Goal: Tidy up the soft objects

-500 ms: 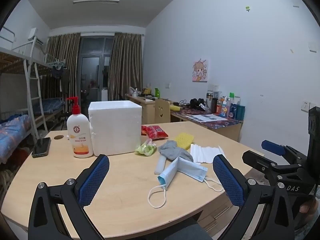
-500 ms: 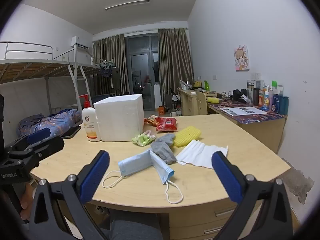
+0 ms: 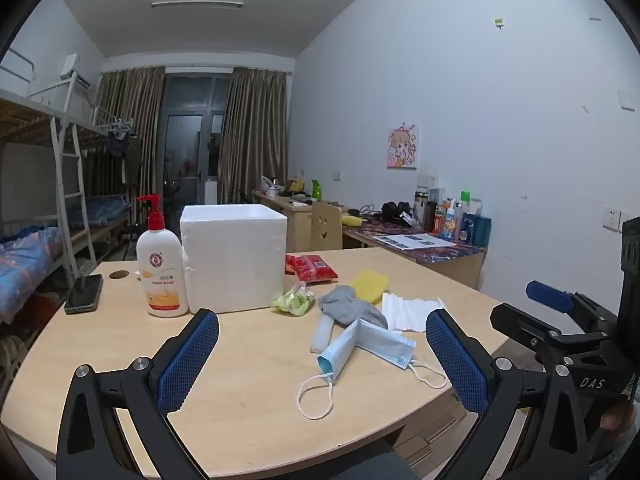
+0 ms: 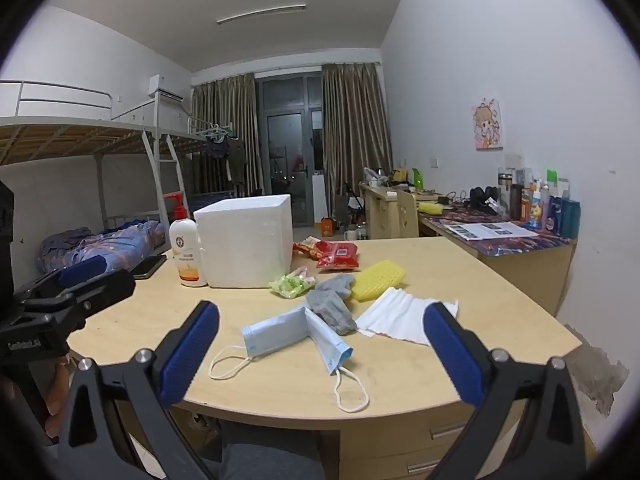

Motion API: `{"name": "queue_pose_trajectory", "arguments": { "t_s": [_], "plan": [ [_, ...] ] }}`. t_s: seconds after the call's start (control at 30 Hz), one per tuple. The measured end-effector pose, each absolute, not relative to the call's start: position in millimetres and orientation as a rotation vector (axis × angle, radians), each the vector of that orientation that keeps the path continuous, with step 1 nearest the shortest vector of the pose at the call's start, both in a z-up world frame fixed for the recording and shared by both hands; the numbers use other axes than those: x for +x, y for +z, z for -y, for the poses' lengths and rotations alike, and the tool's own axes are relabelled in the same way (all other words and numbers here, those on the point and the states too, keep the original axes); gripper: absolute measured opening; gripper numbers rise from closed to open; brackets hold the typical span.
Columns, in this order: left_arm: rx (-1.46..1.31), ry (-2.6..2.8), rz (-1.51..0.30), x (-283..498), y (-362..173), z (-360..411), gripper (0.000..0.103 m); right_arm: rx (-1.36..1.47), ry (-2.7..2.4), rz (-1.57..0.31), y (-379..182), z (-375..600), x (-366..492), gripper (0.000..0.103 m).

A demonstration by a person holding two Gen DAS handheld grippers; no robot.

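Observation:
On the wooden table (image 3: 248,360) lie two blue face masks (image 3: 360,346) (image 4: 292,330), a grey sock (image 3: 348,308) (image 4: 332,302), a yellow sponge (image 3: 370,285) (image 4: 378,279), a white folded cloth (image 3: 412,310) (image 4: 404,316) and a green soft packet (image 3: 294,300) (image 4: 291,282). A white foam box (image 3: 234,258) (image 4: 246,240) stands behind them. My left gripper (image 3: 320,360) is open and empty, above the table's near edge. My right gripper (image 4: 320,356) is open and empty, just before the masks; it also shows at the right of the left wrist view (image 3: 548,300).
A lotion pump bottle (image 3: 162,268) and a phone (image 3: 85,293) lie left of the box. Red snack packets (image 3: 310,267) lie behind it to the right. A desk with bottles (image 3: 456,220) stands by the right wall. A bunk bed (image 4: 80,152) is on the left.

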State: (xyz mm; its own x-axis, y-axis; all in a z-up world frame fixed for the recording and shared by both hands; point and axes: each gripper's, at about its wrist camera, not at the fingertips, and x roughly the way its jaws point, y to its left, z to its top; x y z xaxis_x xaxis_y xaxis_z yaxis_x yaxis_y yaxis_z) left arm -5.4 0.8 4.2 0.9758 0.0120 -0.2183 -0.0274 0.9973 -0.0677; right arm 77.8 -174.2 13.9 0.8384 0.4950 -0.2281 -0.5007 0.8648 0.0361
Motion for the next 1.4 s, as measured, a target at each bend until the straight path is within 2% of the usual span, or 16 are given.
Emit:
{"name": "queue_pose_trajectory", "arguments": {
  "t_s": [1.4],
  "plan": [
    [-0.086,0.031,-0.227,-2.8,3.2,-4.9,0.103,-0.044,0.519,-0.225,15.7,168.1,73.3,0.103]
  ]
}}
